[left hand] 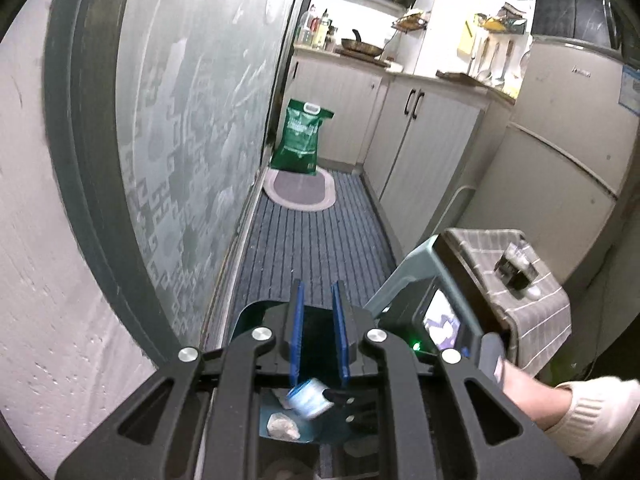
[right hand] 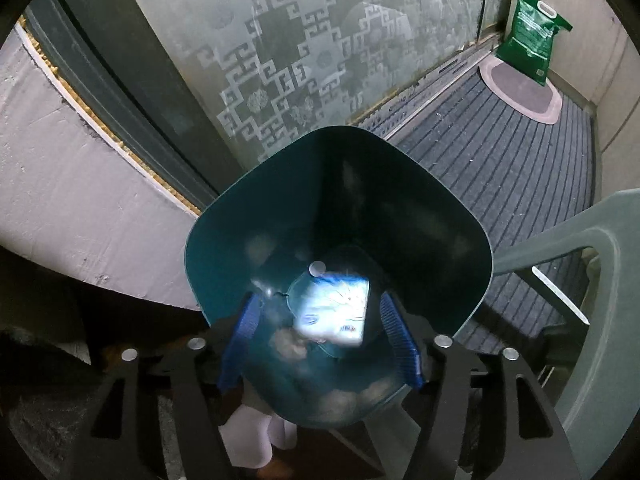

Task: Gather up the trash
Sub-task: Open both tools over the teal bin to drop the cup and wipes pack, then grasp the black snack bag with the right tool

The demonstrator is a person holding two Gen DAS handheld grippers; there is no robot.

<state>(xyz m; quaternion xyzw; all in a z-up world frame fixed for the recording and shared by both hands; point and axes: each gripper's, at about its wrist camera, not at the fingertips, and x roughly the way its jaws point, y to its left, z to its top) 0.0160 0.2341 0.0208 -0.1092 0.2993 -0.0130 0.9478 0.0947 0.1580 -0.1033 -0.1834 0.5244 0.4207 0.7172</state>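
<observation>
Green rice bag (left hand: 302, 136) seen at far end of striped grey floor mat (left hand: 320, 248), beside frosted patterned glass door (left hand: 192, 120). Teal plastic bin (right hand: 420, 216) framed below right gripper (right hand: 320, 344); white-blue crumpled wrapper (right hand: 332, 312) seen inside bin, between spread, released fingers (right hand: 402, 348), untouched. Left gripper (left hand: 319, 336) tilted downward, fingers nearly clenched, nothing grasped.

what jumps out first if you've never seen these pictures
The dark teal trash bin fills the middle of the right wrist view, with a white and blue wrapper bright in its bottom among crumpled scraps. The right gripper hangs over it, blue pads apart and empty. Further off, a green bag stands at the end of the striped floor mat, by the patterned glass door.
</observation>
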